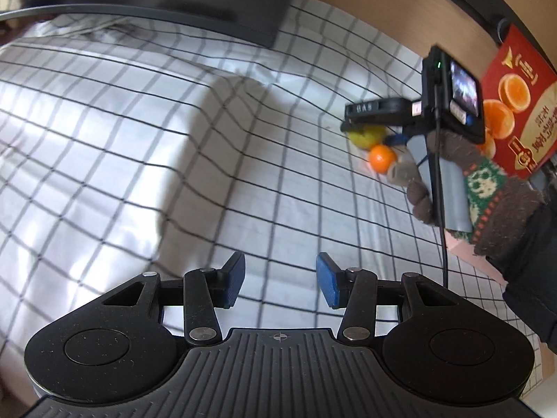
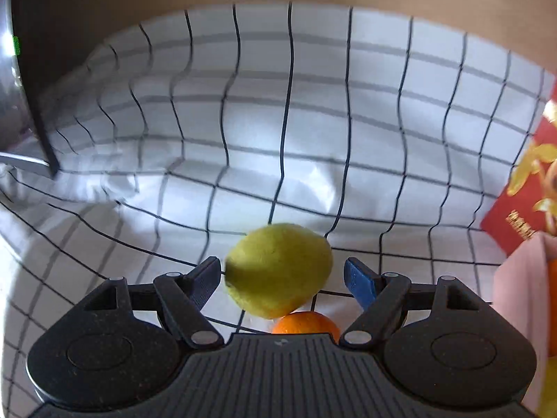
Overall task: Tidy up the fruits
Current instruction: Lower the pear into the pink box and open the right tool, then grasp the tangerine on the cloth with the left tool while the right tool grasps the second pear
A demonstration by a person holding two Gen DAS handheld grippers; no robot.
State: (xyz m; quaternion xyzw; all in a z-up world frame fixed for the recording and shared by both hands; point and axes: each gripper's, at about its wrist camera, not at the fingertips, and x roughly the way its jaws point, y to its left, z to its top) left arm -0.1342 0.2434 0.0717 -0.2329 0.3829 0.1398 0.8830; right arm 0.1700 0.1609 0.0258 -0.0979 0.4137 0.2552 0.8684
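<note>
Right gripper (image 2: pixel 282 280) stands open astride the lemon (image 2: pixel 278 270), left pad touching or nearly so, right pad apart. Lemon lies on the checked cloth (image 2: pixel 313 122), long axis running roughly across the jaws, an orange (image 2: pixel 306 322) touching behind it. Left gripper (image 1: pixel 280 280), open and empty, hovers well apart. Judgement: right arm is placed to close.

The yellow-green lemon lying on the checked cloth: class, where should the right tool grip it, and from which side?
Grip the yellow-green lemon across its narrower middle, coming from above as the open right tool already straddles it. Its long axis seems to run along the tool, so the blue pads would meet its broad flanks.
</note>
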